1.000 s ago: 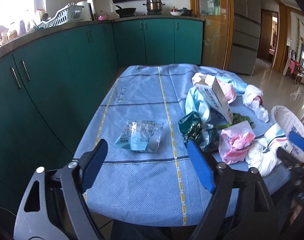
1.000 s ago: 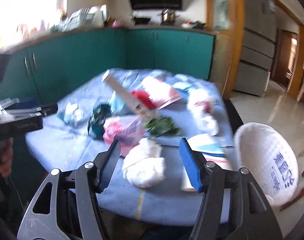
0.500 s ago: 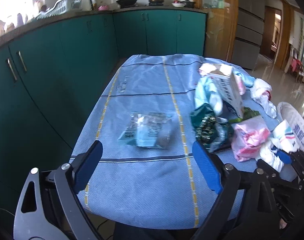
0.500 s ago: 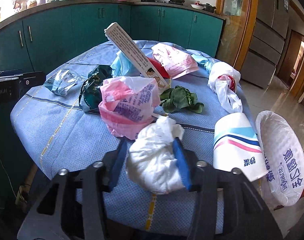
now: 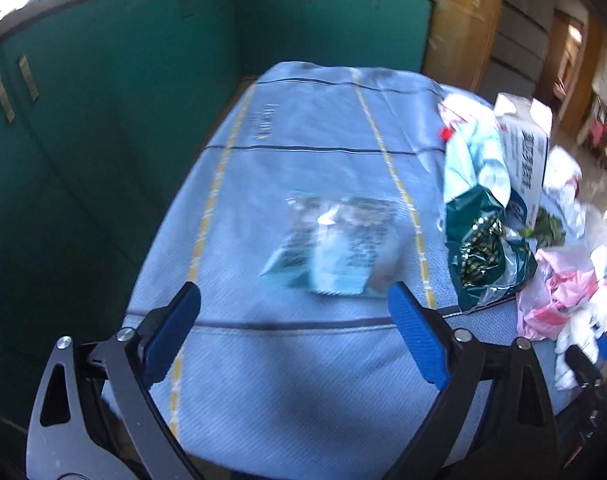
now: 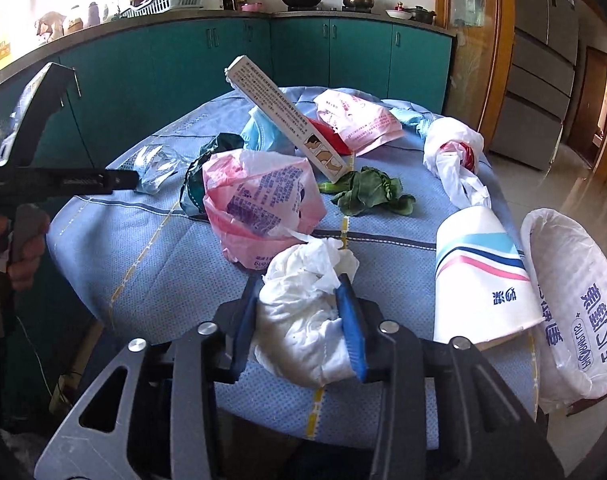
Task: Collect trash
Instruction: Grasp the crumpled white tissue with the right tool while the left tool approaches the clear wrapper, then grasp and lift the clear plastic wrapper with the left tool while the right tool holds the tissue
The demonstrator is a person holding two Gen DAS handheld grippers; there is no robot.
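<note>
Right tongs (image 6: 299, 320) are clamped onto a wad of white tissue (image 6: 303, 320) at the near edge of the blue-clothed counter (image 6: 143, 248). Left tongs (image 5: 295, 332), jaws just spread wide with nothing between them, hang over a crinkly clear wrapper (image 5: 335, 248). Pink bag (image 6: 259, 200), paper cup (image 6: 479, 272) and lined bin (image 6: 571, 304) sit nearby.

Two handheld tools, same build. Left tool (image 5: 293, 322): dark grey angular plastic arms with triangular cut-outs, silver round screws at the pivots, blue ribbed pads (image 5: 417, 338) on black fingers. Right tool (image 6: 299, 320): identical grey frame, silver screws, blue pads edged in black. In the right wrist view, left tool's side at far left: black body, small white lettering on the bar, grey trigger grip inside a hand (image 6: 23, 248). Sleeve not discernible.
</note>
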